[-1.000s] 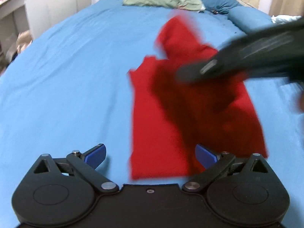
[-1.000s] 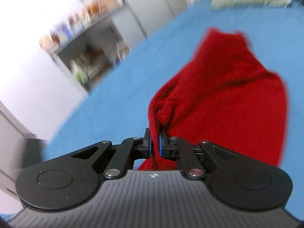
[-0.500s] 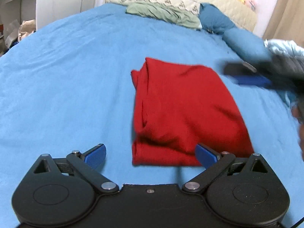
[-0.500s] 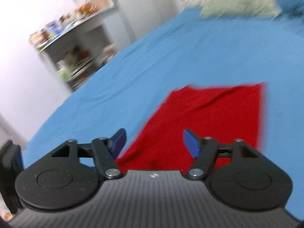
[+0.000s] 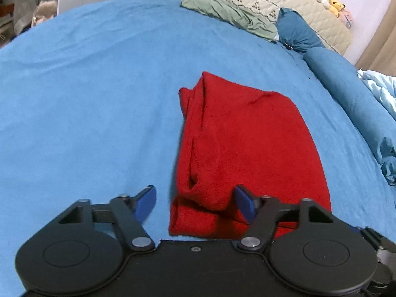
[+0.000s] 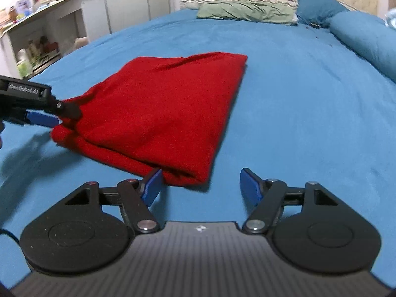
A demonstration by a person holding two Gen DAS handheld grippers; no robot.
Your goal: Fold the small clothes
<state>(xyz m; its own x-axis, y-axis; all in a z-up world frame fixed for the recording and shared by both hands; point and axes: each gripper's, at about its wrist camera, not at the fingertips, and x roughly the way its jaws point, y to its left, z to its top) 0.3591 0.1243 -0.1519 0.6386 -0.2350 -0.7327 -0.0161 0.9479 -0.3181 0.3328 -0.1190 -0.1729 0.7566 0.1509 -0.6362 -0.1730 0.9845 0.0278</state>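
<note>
A red garment (image 5: 247, 143) lies folded on the blue bed sheet (image 5: 86, 99). It also shows in the right wrist view (image 6: 168, 109). My left gripper (image 5: 195, 204) is open, its jaws astride the garment's near left corner, low over the sheet. In the right wrist view the left gripper's fingers (image 6: 42, 120) reach the garment's left corner. My right gripper (image 6: 201, 185) is open and empty, just in front of the garment's near corner, with its left fingertip (image 6: 153, 183) beside the cloth edge.
A green cloth (image 5: 230, 14) and blue pillows (image 5: 299, 32) lie at the head of the bed. A blue bolster (image 5: 346, 94) and a pale blue quilt (image 5: 378, 86) lie on the right. Shelves with clutter (image 6: 37, 47) stand left of the bed.
My right gripper carried a part of the garment over, opened and let it go, then drew back. The garment now lies folded. My left gripper stayed open and moved closer to the near corner.
</note>
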